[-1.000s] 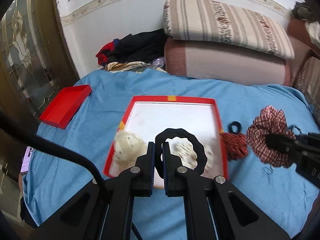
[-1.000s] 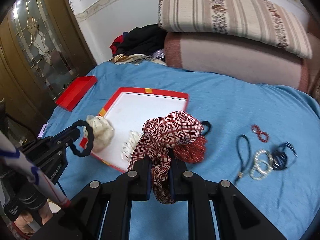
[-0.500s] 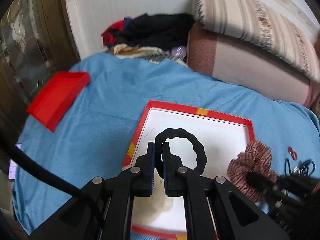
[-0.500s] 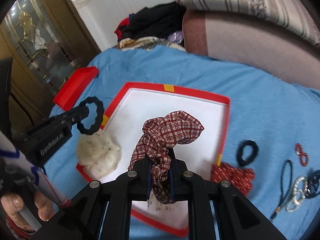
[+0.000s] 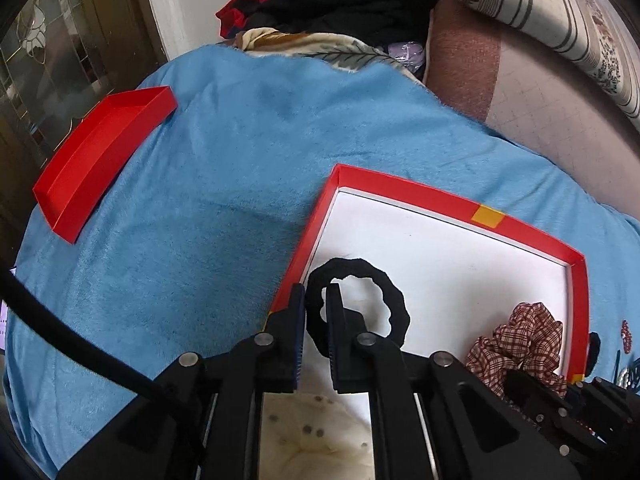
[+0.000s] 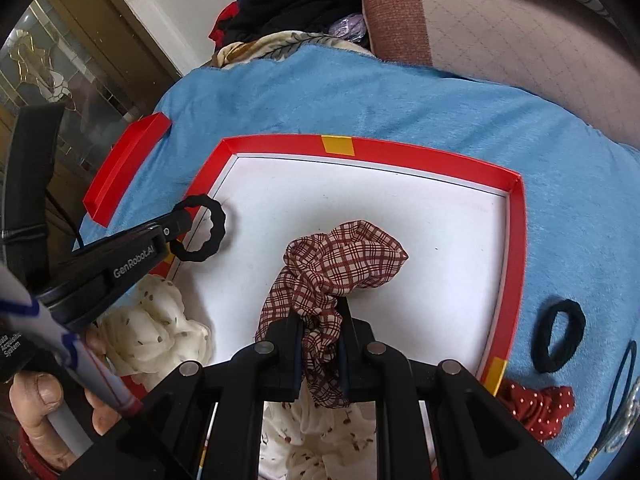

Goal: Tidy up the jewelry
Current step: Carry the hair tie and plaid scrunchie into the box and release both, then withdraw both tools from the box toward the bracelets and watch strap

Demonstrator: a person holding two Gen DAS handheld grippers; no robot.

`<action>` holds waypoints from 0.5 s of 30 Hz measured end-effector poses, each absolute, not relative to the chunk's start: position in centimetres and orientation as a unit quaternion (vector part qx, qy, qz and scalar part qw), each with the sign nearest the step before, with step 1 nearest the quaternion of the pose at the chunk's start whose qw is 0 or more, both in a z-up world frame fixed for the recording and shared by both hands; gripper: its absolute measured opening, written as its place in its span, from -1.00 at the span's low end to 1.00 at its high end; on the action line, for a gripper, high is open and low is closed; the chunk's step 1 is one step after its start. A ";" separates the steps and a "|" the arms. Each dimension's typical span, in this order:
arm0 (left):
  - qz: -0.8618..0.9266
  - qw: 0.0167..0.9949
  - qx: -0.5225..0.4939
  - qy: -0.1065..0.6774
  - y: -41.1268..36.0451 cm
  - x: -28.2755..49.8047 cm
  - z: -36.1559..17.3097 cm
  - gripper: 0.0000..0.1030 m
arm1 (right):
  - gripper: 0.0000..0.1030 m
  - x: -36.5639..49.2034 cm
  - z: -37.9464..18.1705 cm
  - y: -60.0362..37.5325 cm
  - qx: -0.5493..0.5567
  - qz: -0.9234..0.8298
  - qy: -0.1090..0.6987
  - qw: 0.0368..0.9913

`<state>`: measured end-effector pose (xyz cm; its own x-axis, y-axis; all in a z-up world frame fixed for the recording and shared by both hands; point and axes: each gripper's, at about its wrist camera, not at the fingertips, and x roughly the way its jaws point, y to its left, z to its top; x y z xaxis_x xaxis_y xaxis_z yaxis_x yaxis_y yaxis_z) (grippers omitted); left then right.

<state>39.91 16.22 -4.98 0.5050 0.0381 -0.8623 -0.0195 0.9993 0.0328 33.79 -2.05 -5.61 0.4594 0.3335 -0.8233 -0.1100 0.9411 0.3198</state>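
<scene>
A red-rimmed white tray (image 5: 400,188) (image 6: 516,248) lies on the blue blanket. My left gripper (image 5: 316,300) is shut on a black hair tie (image 5: 394,304) and holds it over the tray's left edge; it also shows in the right wrist view (image 6: 208,232). My right gripper (image 6: 320,320) is shut on a red plaid scrunchie (image 6: 348,256) (image 5: 528,336) over the middle of the tray. Two cream dotted scrunchies (image 6: 156,320) (image 6: 320,436) lie at the tray's near side.
A small red box (image 5: 100,152) (image 6: 124,168) sits on the blanket to the left. A black hair tie (image 6: 558,336), a red dotted scrunchie (image 6: 536,404) and bracelets (image 6: 624,408) lie right of the tray. Clothes (image 5: 340,0) and cushions (image 5: 520,60) are behind.
Both grippers moved forward and down over the tray. The black hair tie is now at the tray's left edge and the plaid scrunchie is lower over the tray's middle.
</scene>
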 end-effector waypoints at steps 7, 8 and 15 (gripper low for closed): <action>-0.006 0.866 -0.009 0.500 16.2 40.1 -5.3 -0.10 | -0.30 34.2 -6.2 -1.6 0.095 0.123 0.500 0.852; -0.007 0.868 -0.011 0.497 16.0 39.9 -5.1 -0.04 | 0.00 34.2 -6.1 -1.5 0.090 0.120 0.497 0.855; -0.019 0.877 -0.028 0.480 15.9 38.8 -3.1 0.28 | 0.30 33.5 -4.3 -1.8 0.075 0.113 0.471 0.872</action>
